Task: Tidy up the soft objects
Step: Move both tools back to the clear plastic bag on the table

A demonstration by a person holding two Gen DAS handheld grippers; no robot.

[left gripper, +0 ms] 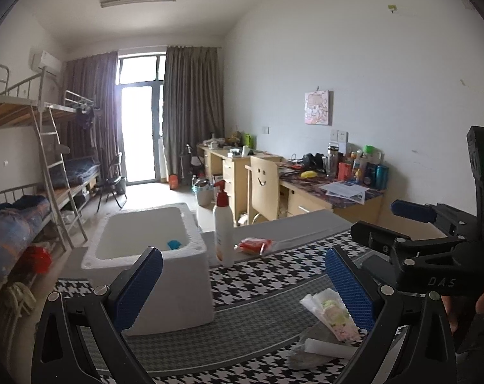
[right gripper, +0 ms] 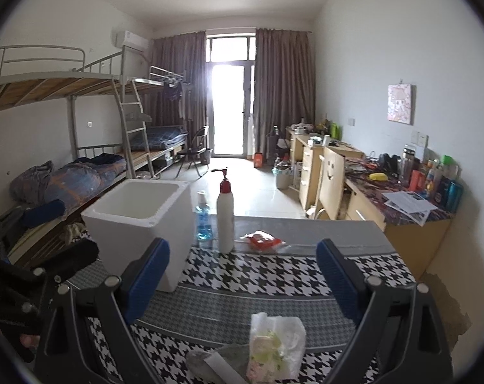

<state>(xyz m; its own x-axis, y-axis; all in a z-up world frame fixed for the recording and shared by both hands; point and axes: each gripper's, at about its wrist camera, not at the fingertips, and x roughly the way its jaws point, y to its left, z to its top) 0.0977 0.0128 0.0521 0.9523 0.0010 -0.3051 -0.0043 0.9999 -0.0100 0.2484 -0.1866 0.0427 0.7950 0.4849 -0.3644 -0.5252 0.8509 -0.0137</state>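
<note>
While both grippers hang open and hold nothing, the picking-up step looks ready to start. The left gripper (left gripper: 242,284) and the right gripper (right gripper: 243,278) each have their blue pads wide apart above the checked desk (right gripper: 274,272). A soft tissue pack (right gripper: 275,345) lies near, just under the right gripper. A red packet (right gripper: 263,240) lies farther off, beside the white pump bottle (right gripper: 225,214). The white foam box (left gripper: 145,240) stands open on the left with something blue (left gripper: 174,244) inside. Next, I think, the right gripper should go down around the tissue pack, squeeze gently, and carry it to the box.

Blue object (left gripper: 174,244) half hidden inside foam box (left gripper: 152,256), identity unclear
</note>
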